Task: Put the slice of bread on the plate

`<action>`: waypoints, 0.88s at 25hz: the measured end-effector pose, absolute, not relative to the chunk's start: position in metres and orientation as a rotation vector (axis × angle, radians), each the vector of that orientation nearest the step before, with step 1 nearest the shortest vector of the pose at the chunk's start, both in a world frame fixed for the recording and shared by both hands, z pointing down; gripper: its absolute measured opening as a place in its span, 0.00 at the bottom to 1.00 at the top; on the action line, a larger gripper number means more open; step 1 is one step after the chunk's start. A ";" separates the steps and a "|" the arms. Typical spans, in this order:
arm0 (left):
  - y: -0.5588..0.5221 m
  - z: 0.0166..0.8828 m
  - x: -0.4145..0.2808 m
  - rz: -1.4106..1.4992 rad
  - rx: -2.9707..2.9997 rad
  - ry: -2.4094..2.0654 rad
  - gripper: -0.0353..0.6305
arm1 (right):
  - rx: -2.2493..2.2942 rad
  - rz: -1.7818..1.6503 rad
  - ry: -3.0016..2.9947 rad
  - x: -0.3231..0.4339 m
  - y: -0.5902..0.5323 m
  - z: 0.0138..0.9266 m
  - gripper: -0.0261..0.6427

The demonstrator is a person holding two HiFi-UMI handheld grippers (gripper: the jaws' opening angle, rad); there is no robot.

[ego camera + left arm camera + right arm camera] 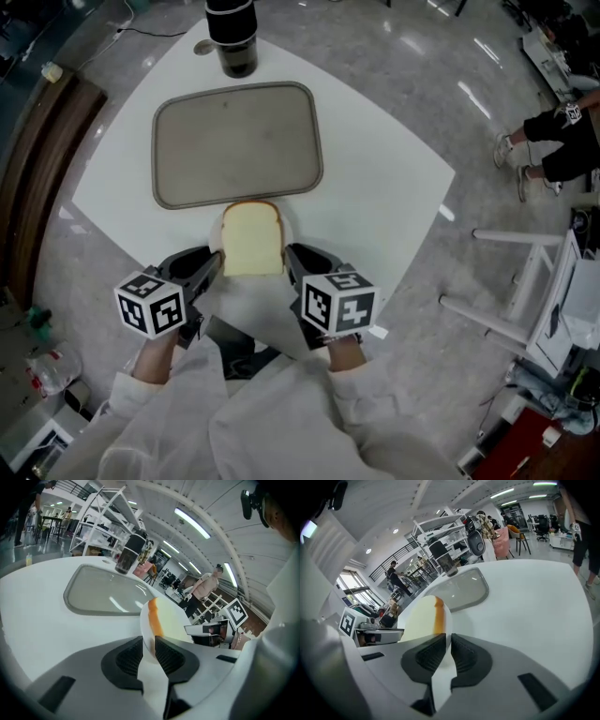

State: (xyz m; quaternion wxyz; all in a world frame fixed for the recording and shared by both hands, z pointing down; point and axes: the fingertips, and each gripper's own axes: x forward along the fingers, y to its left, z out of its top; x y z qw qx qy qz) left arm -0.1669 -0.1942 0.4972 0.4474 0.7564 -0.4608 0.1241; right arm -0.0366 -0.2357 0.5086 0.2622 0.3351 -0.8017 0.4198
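Both grippers are on the plate (pixel 287 223) right now, one at each side. The left gripper (pixel 149 641) has its jaws pinched down on the plate's thin white rim, almost together with only the rim between the ribbed pads. The right gripper (pixel 446 644) is the mirror of it, jaws clamped on the opposite rim. The slice of bread (pixel 253 239) lies flat on the plate between them, pale yellow with a brown crust, rounded end pointing away from the person.

The plate sits at the near side of the white table (pixel 375 187), close to the person's body. I can't tell whether it rests on the table or is lifted off it. Right behind it is a grey tray (pixel 237 141) with rounded corners and nothing on it; the bread's far end comes up against the tray's near rim from above. Beyond the tray, at the far corner of the table, stands a dark cup (pixel 231 37), well apart from the plate.

Nothing stands between the two grippers but the plate and bread. Off to the right, on the glossy floor, someone's legs and shoes (pixel 539 155) show, and nearer in is a white metal frame (pixel 511 281).
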 end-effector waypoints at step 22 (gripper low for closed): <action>-0.326 0.496 -0.240 0.286 1.982 -1.063 0.17 | 1.021 1.193 -2.109 -0.104 -0.339 0.515 0.11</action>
